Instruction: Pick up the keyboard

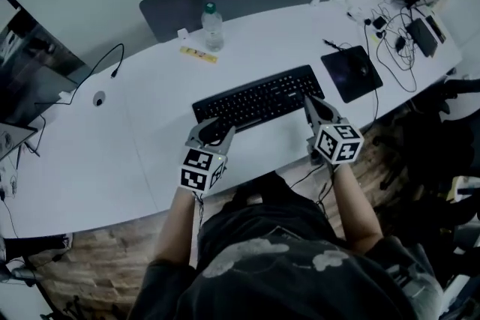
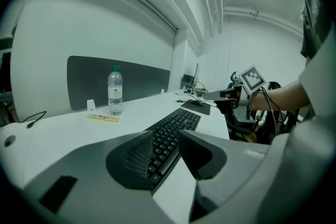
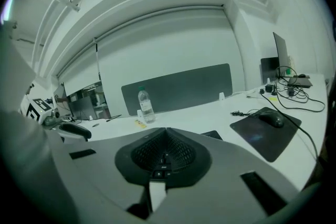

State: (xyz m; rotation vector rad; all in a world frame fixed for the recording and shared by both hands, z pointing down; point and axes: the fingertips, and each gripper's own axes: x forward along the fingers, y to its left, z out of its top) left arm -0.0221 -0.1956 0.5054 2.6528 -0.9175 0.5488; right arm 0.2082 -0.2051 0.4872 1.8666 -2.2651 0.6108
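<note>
Your left gripper (image 1: 212, 130), jaws apart astride the keyboard (image 1: 259, 98) at its left end, your right gripper (image 1: 318, 109), jaws clamped on its right end, white worktop (image 1: 150, 127) beneath, key lettering unreadable.

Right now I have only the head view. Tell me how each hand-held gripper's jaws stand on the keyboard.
Observer: In the left gripper view, the left hand-held gripper has its jaws apart. The end of the keyboard lies between them, unclamped.
Operator: Now report the right one.
Observer: In the right gripper view, the right hand-held gripper has its jaws brought together at the tips. A few keys show between the pads, so it looks shut on the keyboard's other end.
</note>
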